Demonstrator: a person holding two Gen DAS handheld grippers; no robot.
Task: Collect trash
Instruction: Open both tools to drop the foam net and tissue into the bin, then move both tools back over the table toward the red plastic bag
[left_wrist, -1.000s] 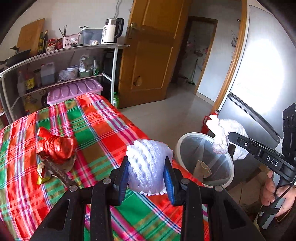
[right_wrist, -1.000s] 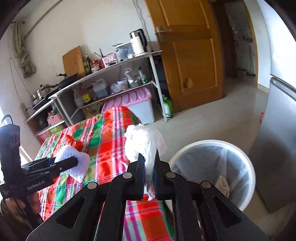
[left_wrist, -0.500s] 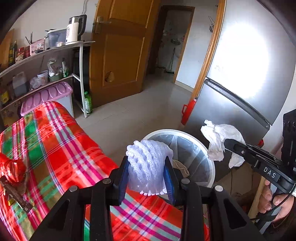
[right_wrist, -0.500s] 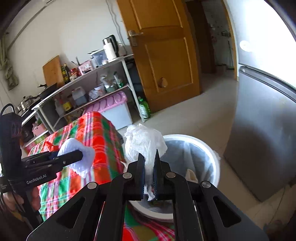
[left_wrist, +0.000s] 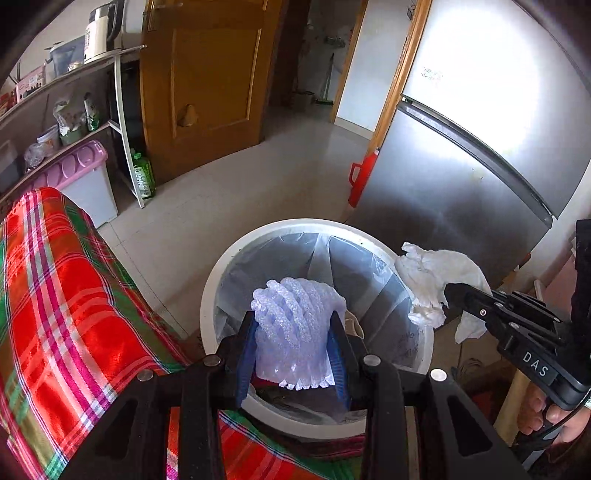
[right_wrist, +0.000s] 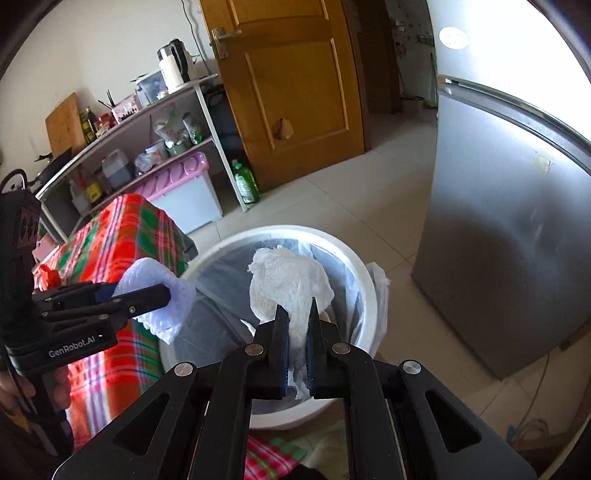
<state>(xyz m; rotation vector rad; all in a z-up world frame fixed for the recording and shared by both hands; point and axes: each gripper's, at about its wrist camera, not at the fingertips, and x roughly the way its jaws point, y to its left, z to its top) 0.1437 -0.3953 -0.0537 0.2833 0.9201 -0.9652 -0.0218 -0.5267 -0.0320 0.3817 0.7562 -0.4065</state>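
- My left gripper is clamped on a white foam fruit net, fingers pressed against both of its sides, and it hangs over the mouth of the white trash bin.
- My right gripper pinches a crumpled white paper towel between nearly closed fingers, also above the bin's opening.
- The bin stands on the tiled floor, just beside the table with the red and green plaid cloth and near the grey fridge.
- It is lined with a clear plastic bag; a beige scrap lies inside, partly hidden behind the net.
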